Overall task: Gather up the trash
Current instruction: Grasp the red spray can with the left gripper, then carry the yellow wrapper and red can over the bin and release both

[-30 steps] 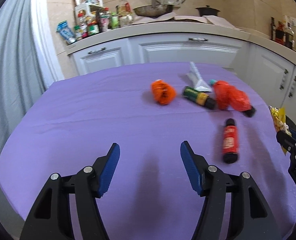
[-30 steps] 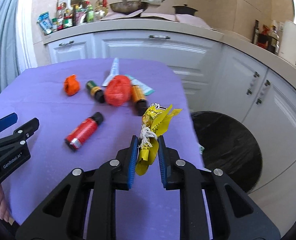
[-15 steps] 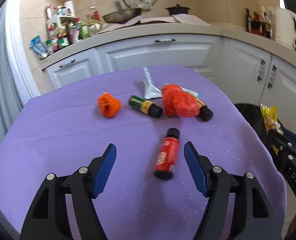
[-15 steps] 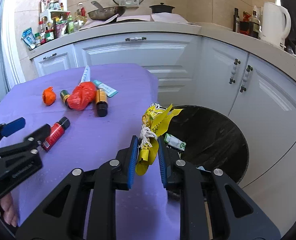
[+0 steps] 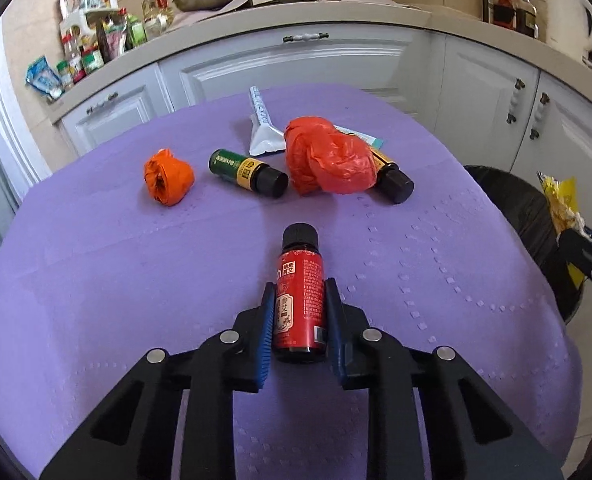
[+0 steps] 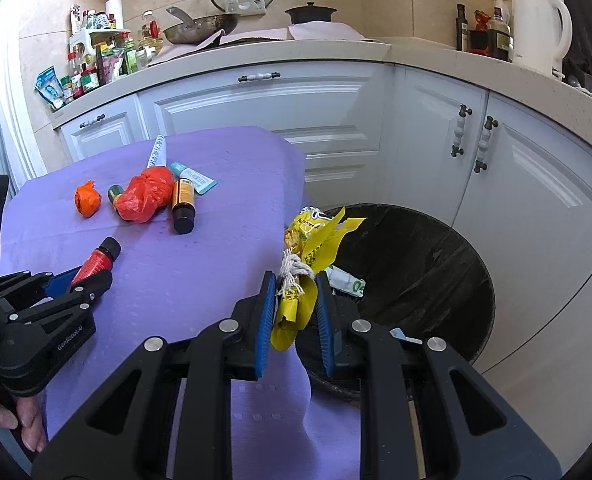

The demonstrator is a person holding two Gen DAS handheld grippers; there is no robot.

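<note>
- Lying on the purple tabletop point(image 5: 136, 280), the red bottle point(image 5: 299, 296) has its black cap toward the far side, and its lower body sits between the blue pads of the left tongs point(image 5: 299, 322); both pads press against its sides, so the left tongs are clamped on it.
- The right tongs point(image 6: 295, 312) are closed on a crumpled yellow wrapper point(image 6: 310, 248) with a bit of white string; the wrapper stands up from the pads, over the right edge of the tabletop and just beside the rim of the black trash bin point(image 6: 436, 264).
- Inside the bin a small white and green packet point(image 6: 346, 280) is seen.
- Farther on the tabletop, from left to right in the left wrist view: an orange crumpled ball point(image 5: 168, 176), a green bottle point(image 5: 246, 170) lying on its side, and a red plastic bag point(image 5: 328, 156) bunched up.
- The red bag touches an amber bottle point(image 5: 394, 176), partly hidden behind it.
- A white tube point(image 5: 263, 128) lies at the far side, just behind the bag, and the end of a teal tube point(image 6: 194, 178) lies beside the amber bottle.
- Behind all are white cabinets point(image 6: 276, 108) and a white kettle point(image 6: 538, 28) at the far right.
</note>
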